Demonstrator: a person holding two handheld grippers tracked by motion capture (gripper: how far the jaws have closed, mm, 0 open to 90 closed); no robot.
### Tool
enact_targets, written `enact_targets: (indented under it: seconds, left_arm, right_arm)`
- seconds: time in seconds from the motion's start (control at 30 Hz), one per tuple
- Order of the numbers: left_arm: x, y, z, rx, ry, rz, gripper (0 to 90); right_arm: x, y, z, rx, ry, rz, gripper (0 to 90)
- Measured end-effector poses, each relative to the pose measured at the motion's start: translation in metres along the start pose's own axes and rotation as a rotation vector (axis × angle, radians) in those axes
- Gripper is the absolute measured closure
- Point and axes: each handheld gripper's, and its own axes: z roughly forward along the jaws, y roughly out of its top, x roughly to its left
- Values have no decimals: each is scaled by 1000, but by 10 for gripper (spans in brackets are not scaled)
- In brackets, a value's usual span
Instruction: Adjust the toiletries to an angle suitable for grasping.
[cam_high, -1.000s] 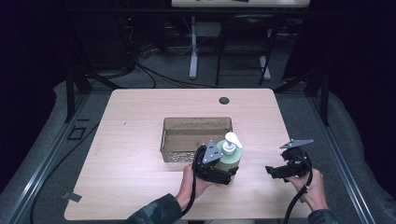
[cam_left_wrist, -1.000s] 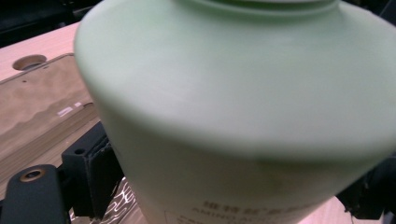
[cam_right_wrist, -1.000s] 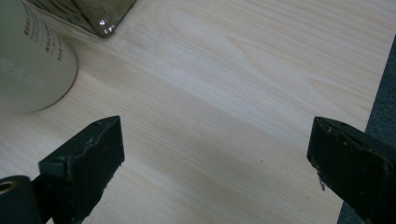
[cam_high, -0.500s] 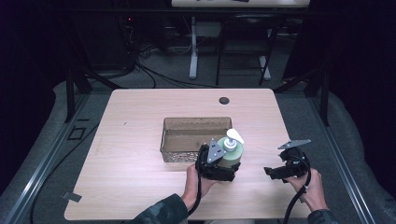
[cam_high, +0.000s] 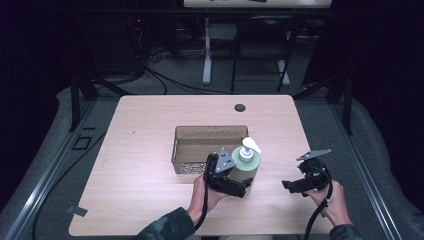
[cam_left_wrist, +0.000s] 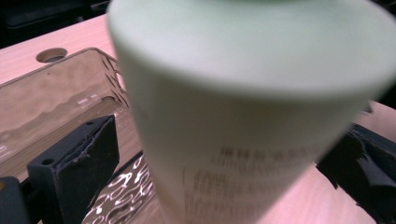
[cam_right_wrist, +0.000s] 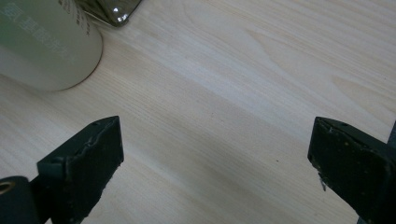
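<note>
A pale green pump bottle with a white pump head stands upright on the wooden table, against the front right corner of a clear wavy-walled basket. My left gripper is open around the bottle's lower body. In the left gripper view the bottle is between the jaws, with a gap at the left jaw. My right gripper is open to the right of the bottle, low over bare wood. Its view has the bottle's base at upper left, beyond the open gripper.
The basket looks empty; its corner lies just behind the bottle. A round cable hole marks the table's far side. Bare wood stretches left of the basket and between the two hands. Dark floor and table legs lie beyond the far edge.
My left gripper has crept slightly closer around the bottle. The bottle and the right gripper stay where they were.
</note>
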Motion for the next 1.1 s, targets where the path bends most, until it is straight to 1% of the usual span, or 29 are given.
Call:
enact_targets:
  seconds: [0.03,0.1,0.17,0.2,0.23,0.27,0.3,0.33,0.37,0.4,0.43,0.47,0.5,0.53,0.57,0.6,0.63,0.67,0.7,0.73,0.77,0.8,0.9,0.97,1.0,1.03,1.07,1.1]
  left_arm:
    - [5,-3,-7,12,-23,4,0]
    - [7,-4,-10,20,-29,5,0]
    - [14,-9,-21,43,-39,10,0]
    - [17,-11,-25,45,-37,10,0]
    - [17,-11,-25,45,-37,10,0]
    - [22,-14,-32,66,-38,10,0]
    - [26,-16,-36,76,-38,9,0]
    - [26,-16,-36,76,-38,9,0]
    - [30,-17,-40,90,-39,7,0]
    - [40,-20,-45,117,-37,-4,0]
    - [46,-20,-48,134,-36,-11,0]
    - [51,-21,-51,143,-31,-21,0]
    - [51,-21,-51,143,-31,-21,0]
    - [62,-21,-57,167,-27,-33,0]
    - [67,-21,-61,166,-18,-40,0]
    - [67,-21,-61,166,-18,-40,0]
    - [72,-22,-65,169,-11,-44,0]
    - [81,-24,-74,177,0,-58,0]
    - [85,-25,-79,187,7,-59,0]
    - [85,-25,-79,187,7,-59,0]
    - [93,-30,-89,211,24,-58,0]
    - [96,-34,-94,226,37,-50,0]
    - [110,-49,-109,285,65,-55,0]
    - [120,-57,-119,315,69,-82,0]
    - [120,-57,-119,315,69,-82,0]
    - [128,-64,-129,306,94,-108,0]
    - [128,-64,-129,306,94,-108,0]
    - [132,-66,-134,296,117,-100,0]
  right_arm:
    - [1,0,1,2,6,-2,30]
    - [1,0,1,2,7,-4,32]
    - [2,1,1,3,11,-10,34]
    - [2,1,1,6,8,-13,34]
    - [2,1,1,6,8,-13,34]
    - [3,1,2,7,14,-14,33]
    - [4,1,2,11,15,-14,33]
    - [4,1,2,11,15,-14,33]
    - [4,1,3,10,15,-21,34]
    - [4,1,3,13,19,-26,34]
    - [4,1,4,14,19,-26,35]
    - [5,1,4,10,23,-26,38]
    - [5,1,4,10,23,-26,38]
    - [5,2,4,6,33,-42,45]
    - [5,2,5,4,40,-43,49]
    - [5,2,6,5,43,-53,52]
    - [5,2,6,5,43,-53,52]
    - [5,2,7,15,59,-57,54]
    - [5,2,8,22,54,-72,55]
    - [5,2,8,22,54,-72,55]
    - [6,3,7,21,49,-73,55]
    - [6,4,7,21,54,-70,56]
    - [7,6,6,37,67,-86,63]
    - [8,7,6,42,69,-90,63]
    - [9,7,6,45,76,-88,63]
    - [9,8,6,51,83,-87,61]
    - [9,8,6,51,83,-87,61]
    - [8,8,7,58,85,-88,60]
